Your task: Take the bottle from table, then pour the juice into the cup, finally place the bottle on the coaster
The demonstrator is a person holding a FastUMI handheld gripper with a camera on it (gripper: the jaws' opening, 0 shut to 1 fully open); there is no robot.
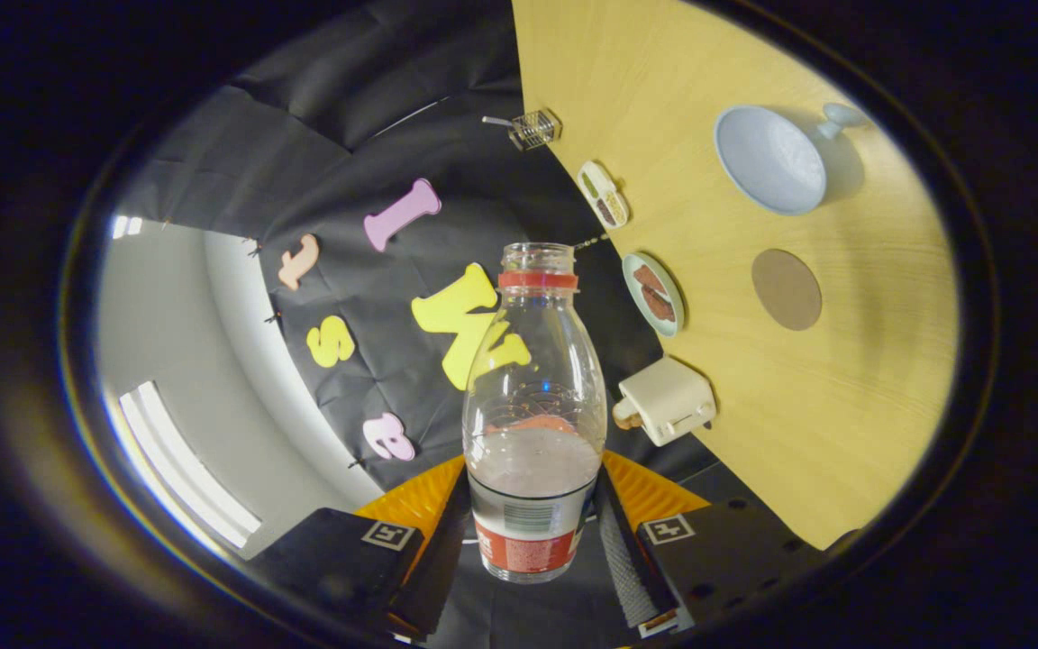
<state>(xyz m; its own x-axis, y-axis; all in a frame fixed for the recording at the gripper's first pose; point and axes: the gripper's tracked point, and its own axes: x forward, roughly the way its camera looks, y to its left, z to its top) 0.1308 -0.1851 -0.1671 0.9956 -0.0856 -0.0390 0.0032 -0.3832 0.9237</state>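
The gripper was clamped on the bottle, both fingers pressing its lower body, cap off, a little juice pooled inside. The view was rolled, so the table stood on edge — the cup lay at about two o'clock of the bottle's mouth, the coaster at three. With the mouth well apart from the cup, further tipping could spill juice on the table.
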